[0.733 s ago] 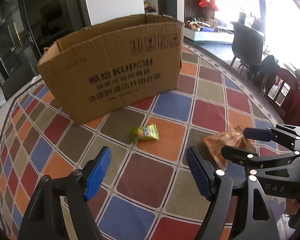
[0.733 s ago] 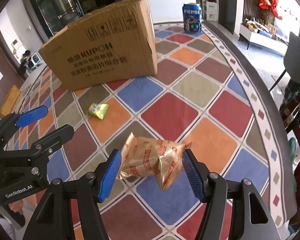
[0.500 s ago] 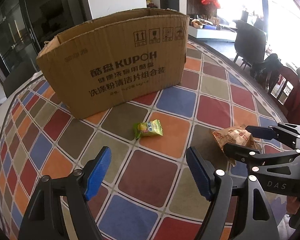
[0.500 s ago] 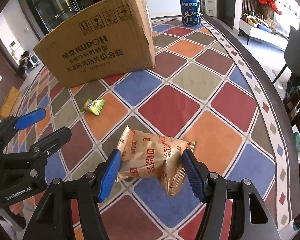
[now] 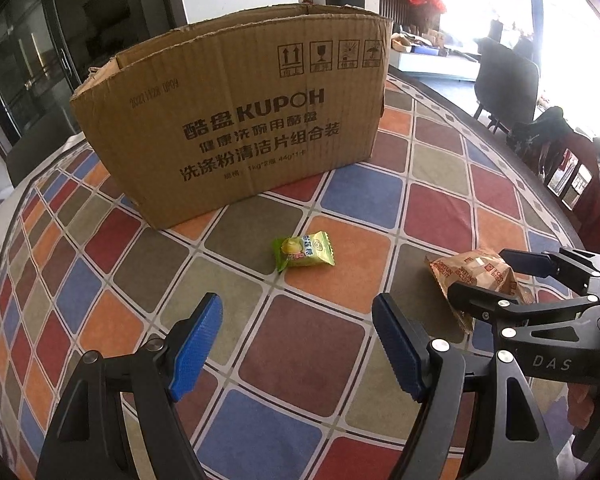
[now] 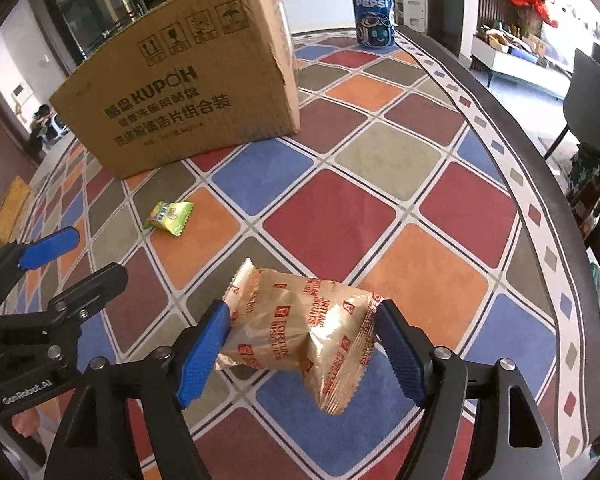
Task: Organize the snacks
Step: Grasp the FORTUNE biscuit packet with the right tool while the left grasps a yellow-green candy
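My right gripper (image 6: 302,344) is shut on a golden fortune biscuit packet (image 6: 300,328) and holds it above the table; the packet also shows in the left wrist view (image 5: 472,276), between the right gripper's fingers (image 5: 528,262). My left gripper (image 5: 296,344) is open and empty, low over the table, and shows at the left of the right wrist view (image 6: 60,260). A small green candy packet (image 5: 304,254) lies on an orange square just ahead of it, also in the right wrist view (image 6: 170,218). An open brown cardboard box (image 5: 236,120) stands behind the candy (image 6: 188,96).
The round table has a cloth of coloured squares (image 5: 436,208). A blue Pepsi can (image 6: 374,16) stands at the far side, right of the box. Dark chairs (image 5: 504,76) stand beyond the table's right edge (image 6: 548,184).
The right gripper has lifted the biscuit packet off the table and brought it a little closer to the box. The left gripper has moved forward toward the green candy, still open.
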### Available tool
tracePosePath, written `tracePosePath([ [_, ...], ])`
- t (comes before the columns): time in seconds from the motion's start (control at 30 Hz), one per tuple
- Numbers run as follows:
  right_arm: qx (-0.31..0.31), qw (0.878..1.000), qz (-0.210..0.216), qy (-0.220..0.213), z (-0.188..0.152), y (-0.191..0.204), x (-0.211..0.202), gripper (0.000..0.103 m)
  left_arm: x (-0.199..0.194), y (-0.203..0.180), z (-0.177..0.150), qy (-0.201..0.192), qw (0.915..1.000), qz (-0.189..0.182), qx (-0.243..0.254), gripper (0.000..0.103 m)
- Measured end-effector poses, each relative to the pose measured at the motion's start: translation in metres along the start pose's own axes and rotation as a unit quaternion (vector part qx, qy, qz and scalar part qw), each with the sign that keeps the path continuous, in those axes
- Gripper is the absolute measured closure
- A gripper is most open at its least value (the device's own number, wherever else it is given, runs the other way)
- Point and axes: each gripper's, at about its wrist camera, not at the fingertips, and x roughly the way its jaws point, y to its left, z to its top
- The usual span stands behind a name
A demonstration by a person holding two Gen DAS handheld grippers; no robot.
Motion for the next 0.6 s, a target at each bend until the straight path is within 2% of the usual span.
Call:
tracePosePath([
  [0.23, 0.012, 1.0, 0.009, 0.003, -0.001, -0.003, 0.002, 0.028, 0.005, 0.0, -0.001, 0.004, 1.0, -0.003, -0.001, 0.026],
  [0.3, 0.009, 1.0, 0.011, 0.002, -0.002, -0.001, 0.001, 0.033, 0.005, 0.0, 0.0, 0.005, 1.0, -0.003, 0.0, 0.026],
  [0.37, 0.003, 1.0, 0.015, 0.0, -0.003, 0.001, 0.0, 0.045, 0.006, 0.0, 0.0, 0.005, 1.0, -0.005, 0.0, 0.026],
  [0.47, -0.001, 1.0, 0.017, -0.006, -0.003, 0.006, -0.003, 0.053, 0.008, 0.002, 0.0, 0.006, 1.0, -0.007, -0.003, 0.026],
  [0.6, -0.009, 1.0, 0.014, -0.022, 0.0, 0.01, -0.008, 0.057, 0.01, 0.007, 0.002, 0.004, 0.9998, -0.016, -0.011, 0.026],
])
